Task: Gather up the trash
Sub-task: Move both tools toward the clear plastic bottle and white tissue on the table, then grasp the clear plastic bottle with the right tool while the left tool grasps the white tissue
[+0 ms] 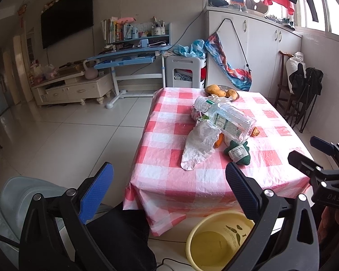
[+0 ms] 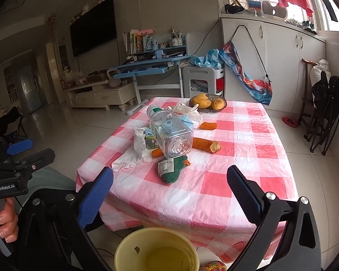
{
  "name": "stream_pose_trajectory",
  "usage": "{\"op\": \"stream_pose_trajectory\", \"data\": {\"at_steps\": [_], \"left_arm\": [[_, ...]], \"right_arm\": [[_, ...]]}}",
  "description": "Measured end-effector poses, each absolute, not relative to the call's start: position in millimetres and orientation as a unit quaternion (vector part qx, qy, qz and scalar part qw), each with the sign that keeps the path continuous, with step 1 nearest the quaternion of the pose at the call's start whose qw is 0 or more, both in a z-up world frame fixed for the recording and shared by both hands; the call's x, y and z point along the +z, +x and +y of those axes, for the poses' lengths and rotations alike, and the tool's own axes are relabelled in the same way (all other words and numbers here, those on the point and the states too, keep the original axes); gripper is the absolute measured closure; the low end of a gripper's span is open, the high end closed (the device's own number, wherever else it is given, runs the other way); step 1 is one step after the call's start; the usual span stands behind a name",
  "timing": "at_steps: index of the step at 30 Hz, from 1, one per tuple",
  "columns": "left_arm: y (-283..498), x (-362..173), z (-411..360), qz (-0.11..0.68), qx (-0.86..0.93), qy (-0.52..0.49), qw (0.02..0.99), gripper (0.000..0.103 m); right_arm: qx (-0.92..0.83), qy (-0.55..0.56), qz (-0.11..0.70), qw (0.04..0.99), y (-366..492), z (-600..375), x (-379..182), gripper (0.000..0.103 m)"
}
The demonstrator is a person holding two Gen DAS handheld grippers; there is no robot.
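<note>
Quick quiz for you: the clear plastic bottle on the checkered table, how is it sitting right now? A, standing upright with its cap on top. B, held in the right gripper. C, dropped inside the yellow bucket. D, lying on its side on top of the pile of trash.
D: the clear plastic bottle lies on its side atop the wrappers and scraps on the table; the yellow bucket holds no bottle, and both sets of jaws are open.

one bottle (image 2: pixel 169 133), three mangoes (image 2: pixel 209 102), one bucket (image 2: pixel 124 248)
</note>
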State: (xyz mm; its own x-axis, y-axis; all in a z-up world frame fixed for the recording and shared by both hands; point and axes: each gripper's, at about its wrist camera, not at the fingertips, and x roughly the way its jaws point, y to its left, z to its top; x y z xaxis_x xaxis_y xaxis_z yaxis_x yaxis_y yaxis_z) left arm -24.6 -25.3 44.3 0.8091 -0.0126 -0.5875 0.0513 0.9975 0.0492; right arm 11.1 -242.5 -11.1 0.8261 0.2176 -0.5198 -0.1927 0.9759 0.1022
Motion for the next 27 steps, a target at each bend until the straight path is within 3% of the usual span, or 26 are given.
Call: {"op": "stream_pose_trajectory", "data": {"at_steps": [18, 27], "left_arm": [[15, 14, -21, 0.335, -0.017, 0.02, 0.942, 0.007], [75, -10, -21, 0.355, -0.028, -0.018, 0.934, 0.007]], "right_arm": [[0.136, -0.035, 0.365, 0.92, 150, -221, -27, 0.007], [0.15, -0.022, 0.402, 0.903, 186, -218, -50, 0.02]]}}
